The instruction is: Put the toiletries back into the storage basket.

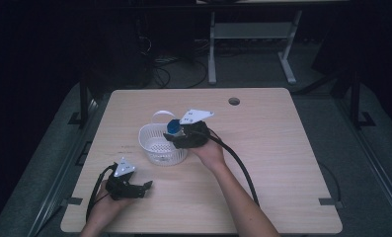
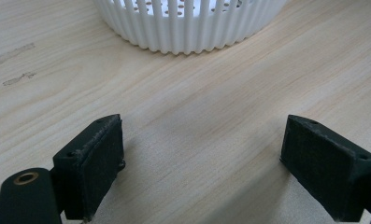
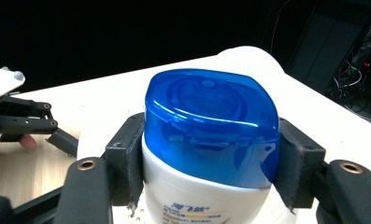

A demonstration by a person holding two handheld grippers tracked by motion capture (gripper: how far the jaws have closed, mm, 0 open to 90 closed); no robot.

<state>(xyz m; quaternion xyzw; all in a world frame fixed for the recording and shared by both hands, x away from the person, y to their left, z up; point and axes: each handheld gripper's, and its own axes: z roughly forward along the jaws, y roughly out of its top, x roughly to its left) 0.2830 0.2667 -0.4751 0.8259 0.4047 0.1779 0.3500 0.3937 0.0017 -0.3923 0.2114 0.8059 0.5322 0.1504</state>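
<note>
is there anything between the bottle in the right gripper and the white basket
Nothing visible stands in the way. The right gripper grips the blue-capped bottle at the white basket's rim, and the basket looks empty. The left gripper rests on the table, apart from it, jaws open.

The high view is dim: the table is lit softly from above while the room around it falls almost black. Detail there is soft and slightly grainy. The left gripper view is bright and even, with soft shadows under the black pads on pale wood, and the basket is slightly blurred. In the right gripper view, the table washes out to white glare behind the sharp, glossy blue cap, against a black background.
</note>
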